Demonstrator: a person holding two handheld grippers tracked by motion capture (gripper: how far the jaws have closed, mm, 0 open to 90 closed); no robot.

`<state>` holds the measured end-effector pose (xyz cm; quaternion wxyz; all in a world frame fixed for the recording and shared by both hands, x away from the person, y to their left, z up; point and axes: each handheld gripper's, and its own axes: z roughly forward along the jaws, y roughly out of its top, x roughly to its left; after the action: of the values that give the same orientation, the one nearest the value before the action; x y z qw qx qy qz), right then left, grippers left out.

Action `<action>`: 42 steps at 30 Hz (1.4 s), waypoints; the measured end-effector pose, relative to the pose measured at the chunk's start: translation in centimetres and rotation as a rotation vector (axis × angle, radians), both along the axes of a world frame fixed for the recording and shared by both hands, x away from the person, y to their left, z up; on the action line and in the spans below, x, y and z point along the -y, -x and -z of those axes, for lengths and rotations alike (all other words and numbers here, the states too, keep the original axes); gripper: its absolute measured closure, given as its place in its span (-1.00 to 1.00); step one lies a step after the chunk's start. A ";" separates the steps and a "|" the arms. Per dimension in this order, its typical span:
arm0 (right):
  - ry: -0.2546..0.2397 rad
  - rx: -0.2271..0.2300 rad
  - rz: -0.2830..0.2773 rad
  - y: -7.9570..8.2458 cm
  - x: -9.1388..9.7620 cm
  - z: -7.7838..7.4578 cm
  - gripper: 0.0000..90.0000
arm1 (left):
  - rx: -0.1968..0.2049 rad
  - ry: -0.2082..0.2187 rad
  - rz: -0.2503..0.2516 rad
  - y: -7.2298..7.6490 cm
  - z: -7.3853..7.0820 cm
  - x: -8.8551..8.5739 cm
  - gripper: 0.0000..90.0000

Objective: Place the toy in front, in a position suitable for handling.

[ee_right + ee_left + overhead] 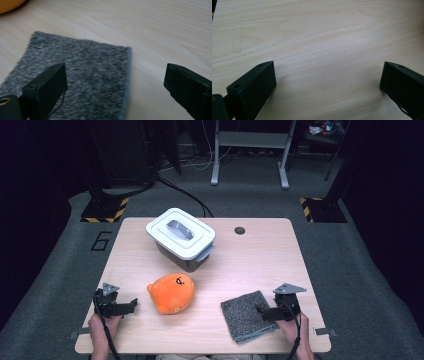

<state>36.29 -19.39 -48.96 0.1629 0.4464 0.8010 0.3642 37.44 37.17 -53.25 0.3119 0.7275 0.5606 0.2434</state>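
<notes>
Your right gripper (264, 312) sits in the lower right of the high view, jaws spread wide and holding nothing. It hangs over the right edge of the grey cloth (247, 315), which lies flat on the table (260, 255) near the bottom edge, right of centre. In the right gripper view the cloth (82, 75) takes up the lower left; one jaw stands over the cloth, the other over bare wood past the cloth's edge. Can't tell whether the jaws touch the fabric.

Your left gripper (131, 306) is in the lower left of the high view, jaws also wide and empty, pointing toward the orange plush toy (171, 292) just beside it, not touching. In the left gripper view you see bare table (324, 45) between the two jaws.

The plush toy sits below centre, between the two grippers, well apart from the cloth. A sliver of orange (10, 5) shows in the upper left corner of the right gripper view.

The white-lidded grey box (181, 238) stands above the toy, upper centre of the table, lid on.
</notes>
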 end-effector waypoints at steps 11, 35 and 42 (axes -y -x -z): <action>0.055 -0.034 -0.096 1.3 -3.9 1.1 -0.91 | -0.003 0.002 -0.008 -0.1 0.0 0.0 -0.99; 0.110 -0.046 -0.077 1.7 -5.3 2.5 -0.28 | 0.002 -0.002 -0.002 0.0 0.0 0.0 -0.99; 0.097 -0.035 -0.067 1.9 -4.9 2.3 0.26 | 0.002 -0.001 -0.002 0.0 0.0 0.0 -0.98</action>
<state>34.38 -14.49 -51.26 0.1578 0.4171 0.8350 0.3224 37.47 37.17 -53.24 0.3119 0.7268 0.5608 0.2449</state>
